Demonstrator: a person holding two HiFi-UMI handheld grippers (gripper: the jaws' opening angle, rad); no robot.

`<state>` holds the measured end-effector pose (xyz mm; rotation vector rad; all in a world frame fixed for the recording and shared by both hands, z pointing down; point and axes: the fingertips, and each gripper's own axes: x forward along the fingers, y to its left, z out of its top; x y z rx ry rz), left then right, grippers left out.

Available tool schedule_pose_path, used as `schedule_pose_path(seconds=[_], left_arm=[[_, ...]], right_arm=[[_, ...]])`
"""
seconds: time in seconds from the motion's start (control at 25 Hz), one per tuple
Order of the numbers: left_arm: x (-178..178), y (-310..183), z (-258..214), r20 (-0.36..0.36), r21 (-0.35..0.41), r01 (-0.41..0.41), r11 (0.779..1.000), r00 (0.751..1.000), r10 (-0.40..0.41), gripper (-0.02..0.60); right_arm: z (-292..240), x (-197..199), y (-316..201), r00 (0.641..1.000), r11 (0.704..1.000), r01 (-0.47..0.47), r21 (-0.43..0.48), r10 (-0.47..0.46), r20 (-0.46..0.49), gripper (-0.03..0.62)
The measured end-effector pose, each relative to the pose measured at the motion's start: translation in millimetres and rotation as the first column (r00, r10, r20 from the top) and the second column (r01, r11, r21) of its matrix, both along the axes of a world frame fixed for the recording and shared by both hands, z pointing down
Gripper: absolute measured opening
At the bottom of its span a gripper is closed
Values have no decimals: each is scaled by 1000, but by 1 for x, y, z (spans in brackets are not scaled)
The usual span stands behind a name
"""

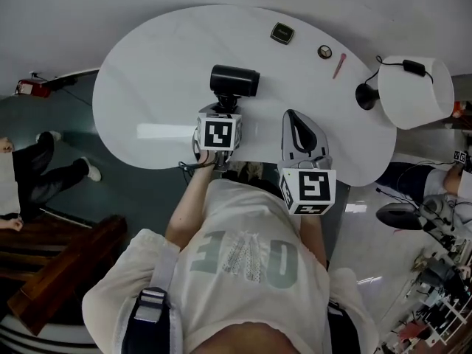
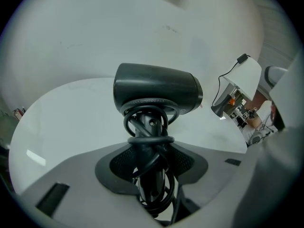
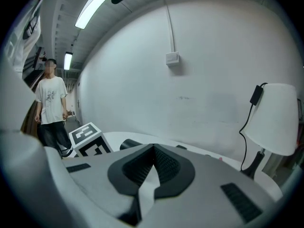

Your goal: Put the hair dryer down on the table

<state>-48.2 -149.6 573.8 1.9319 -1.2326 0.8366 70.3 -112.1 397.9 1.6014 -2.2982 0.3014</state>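
Note:
The black hair dryer (image 1: 234,80) is over the white oval table (image 1: 147,87), a little in from its near edge. My left gripper (image 1: 221,113) is shut on its handle (image 2: 149,165), which has the cord wound round it. The barrel (image 2: 159,93) lies crosswise above the jaws, nozzle to the right. Whether the dryer touches the tabletop I cannot tell. My right gripper (image 1: 293,116) hovers to the right of it over the table's near edge. Its jaws (image 3: 153,148) meet at the tips with nothing between them.
A white-shaded lamp (image 1: 413,91) with a black foot stands at the table's right end. A dark square thing (image 1: 282,33), a small round thing (image 1: 324,51) and a pink pen (image 1: 339,66) lie at the far side. A person (image 3: 51,103) stands off to the left.

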Motion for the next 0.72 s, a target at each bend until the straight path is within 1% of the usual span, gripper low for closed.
schedule_pose_path(seconds=[0.16,0.24,0.4,0.52,0.72], left_arm=[[5,1,23,10,-91,-15,996,1000,16,186],[6,0,33,15,-123,-19,992,1000,21,186],[7,-3,41,35,-144,-4,990,999,9,186],[8,-4,47,33,-164,10,986,999,-5,187],[9,-5,48,48,-154,8,988,999,-1,193]], right_arm=[[3,3,0,1000,1000,-7,-12,7,-8,3],[4,3,0,1000,1000,-9,-17,9,-8,4],[8,6,0,1000,1000,-6,-26,6,-2,3],[10,7,1,1000,1000,-2,-30,2,-4,5],[10,5,4,1000,1000,11,-24,-11,-3,5]])
